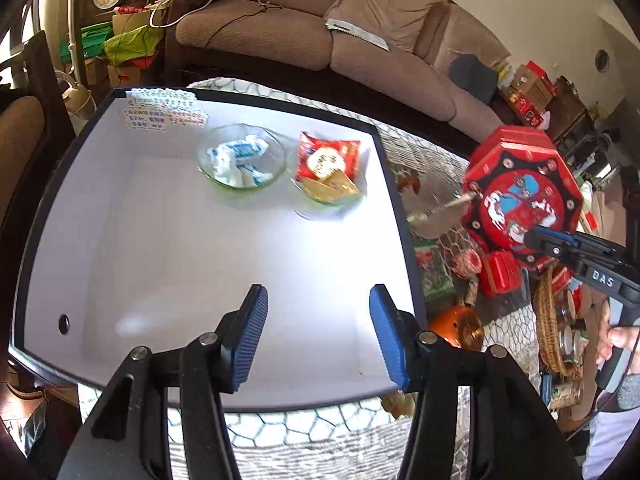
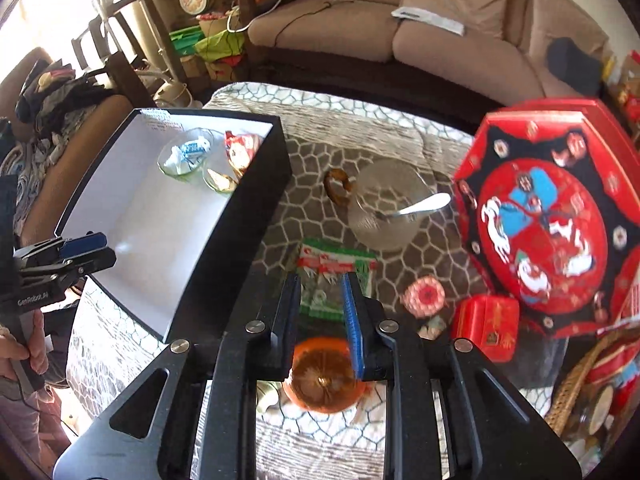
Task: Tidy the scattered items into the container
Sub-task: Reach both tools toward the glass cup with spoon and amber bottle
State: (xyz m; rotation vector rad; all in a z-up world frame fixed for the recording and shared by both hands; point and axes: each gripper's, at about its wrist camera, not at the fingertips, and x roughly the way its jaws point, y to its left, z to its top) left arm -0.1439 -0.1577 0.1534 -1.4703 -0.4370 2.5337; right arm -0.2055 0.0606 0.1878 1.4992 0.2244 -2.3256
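Ribbed blue pads of left gripper (image 1: 318, 300) gape empty above white box (image 1: 248, 280); right gripper (image 2: 322, 280) narrowly parted, empty, over green packets (image 2: 320, 280).

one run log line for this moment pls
box: two glass dishes of snacks inside | left gripper: jaws open, empty, over box | right gripper: jaws slightly open, empty, over green packet

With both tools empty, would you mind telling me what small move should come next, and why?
Probably lower the right tool onto the green packet right beneath it. Two dishes already sit in the box, while the packet lies on the tablecloth, and the tool's jaws are slightly apart and hold nothing.
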